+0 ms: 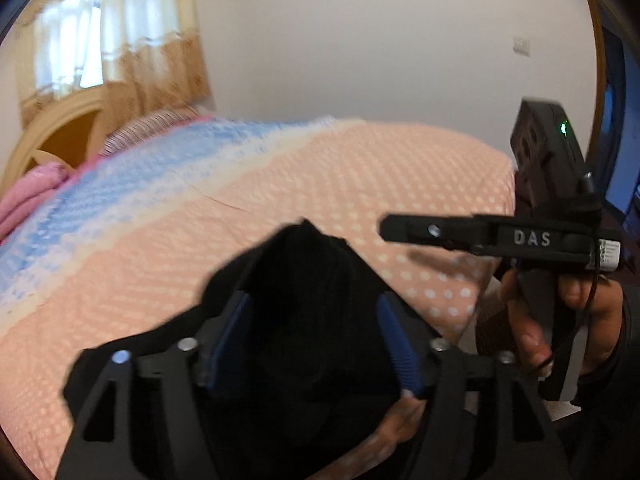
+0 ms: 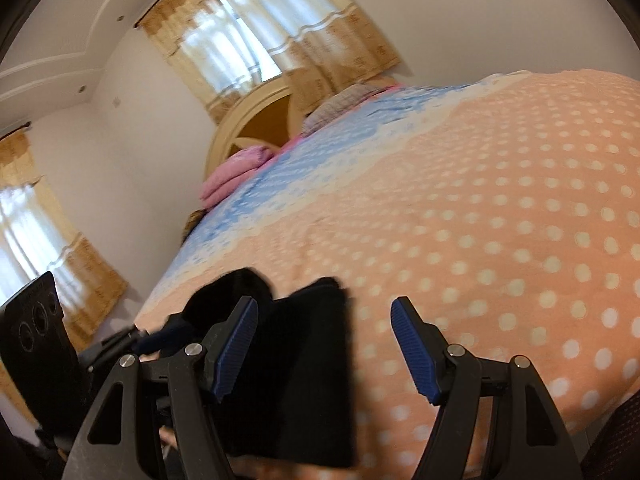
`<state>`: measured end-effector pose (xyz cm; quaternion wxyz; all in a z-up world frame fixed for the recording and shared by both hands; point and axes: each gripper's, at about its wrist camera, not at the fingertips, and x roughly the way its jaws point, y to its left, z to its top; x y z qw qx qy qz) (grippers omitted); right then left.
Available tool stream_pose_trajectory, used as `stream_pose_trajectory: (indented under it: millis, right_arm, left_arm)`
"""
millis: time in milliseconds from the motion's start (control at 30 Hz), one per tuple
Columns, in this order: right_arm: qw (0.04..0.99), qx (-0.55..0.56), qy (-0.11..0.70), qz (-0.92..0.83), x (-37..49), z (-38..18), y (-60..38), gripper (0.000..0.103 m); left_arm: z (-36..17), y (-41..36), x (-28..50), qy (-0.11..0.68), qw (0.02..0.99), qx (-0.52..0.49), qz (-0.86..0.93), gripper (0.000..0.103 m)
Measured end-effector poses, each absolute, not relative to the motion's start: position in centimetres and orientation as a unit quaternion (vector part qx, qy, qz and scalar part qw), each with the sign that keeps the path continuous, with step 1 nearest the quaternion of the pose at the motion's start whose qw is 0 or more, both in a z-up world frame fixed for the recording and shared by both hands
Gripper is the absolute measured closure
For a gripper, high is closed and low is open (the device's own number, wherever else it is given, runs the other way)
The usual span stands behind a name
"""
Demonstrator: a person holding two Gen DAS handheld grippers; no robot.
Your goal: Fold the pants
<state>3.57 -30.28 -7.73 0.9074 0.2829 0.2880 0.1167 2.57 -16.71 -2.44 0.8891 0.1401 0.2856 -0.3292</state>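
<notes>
The black pants (image 1: pixel 304 264) lie in a folded bundle on the peach dotted blanket (image 1: pixel 360 168) near the bed's front edge. My left gripper (image 1: pixel 314 320) stands open around the bundle, its blue pads wide apart with dark cloth between them. In the right wrist view the pants (image 2: pixel 312 360) form a flat black rectangle. My right gripper (image 2: pixel 324 320) is open above their right edge, with its right pad over bare blanket (image 2: pixel 500 220). Seen side-on in the left wrist view, the right gripper (image 1: pixel 390 229) hovers to the right of the pants, held by a hand (image 1: pixel 532 320).
The blanket has a blue and white band (image 1: pixel 132 184) towards the head of the bed. A folded pink blanket (image 2: pixel 236 176), a striped pillow (image 2: pixel 340 108) and a cream headboard (image 2: pixel 240 120) lie beyond it. Curtained windows (image 2: pixel 260 40) are behind. The left gripper's housing (image 2: pixel 36 332) sits at the lower left.
</notes>
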Motion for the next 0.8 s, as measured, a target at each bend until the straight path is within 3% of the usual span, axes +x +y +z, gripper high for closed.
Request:
stream_pose_trajectory:
  millis: [100, 467, 500, 533, 567, 733, 800]
  right_arm:
    - [0.899, 0.272, 0.31, 0.15, 3.8, -7.0, -28.6, 0.033]
    - [0.864, 0.258, 0.396, 0.171, 5.6, -8.6, -24.5, 0.033]
    - [0.866, 0.249, 0.398, 0.173, 5.8, -8.5, -24.0, 0.043]
    - [0.871, 0.228, 0.4, 0.171, 5.9, -8.2, -23.4, 0.074]
    - [0.874, 0.219, 0.4, 0.17, 5.8, -7.9, -23.1, 0.086]
    - [0.895, 0.213, 0.333, 0.206, 3.4, -4.7, -24.3, 0.088]
    - [0.894, 0.211, 0.347, 0.188, 3.4, -5.5, -25.2, 0.088]
  left_arm:
    - [-1.9, -13.5, 2.7, 0.272, 0.911, 0.126, -0.283, 0.02]
    - [-4.9, -2.9, 5.9, 0.326, 0.934, -0.001, -0.144, 0.011]
    - [-5.2, -2.9, 6.0, 0.329, 0.934, -0.005, -0.142, 0.011]
    - [-5.4, -2.8, 6.1, 0.331, 0.933, -0.008, -0.14, 0.011]
    - [-5.6, -3.0, 6.2, 0.333, 0.933, -0.01, -0.138, 0.012]
    - [-5.9, -2.8, 5.4, 0.331, 0.933, -0.017, -0.139, 0.011]
    - [-6.0, -2.7, 5.5, 0.334, 0.932, -0.017, -0.14, 0.011]
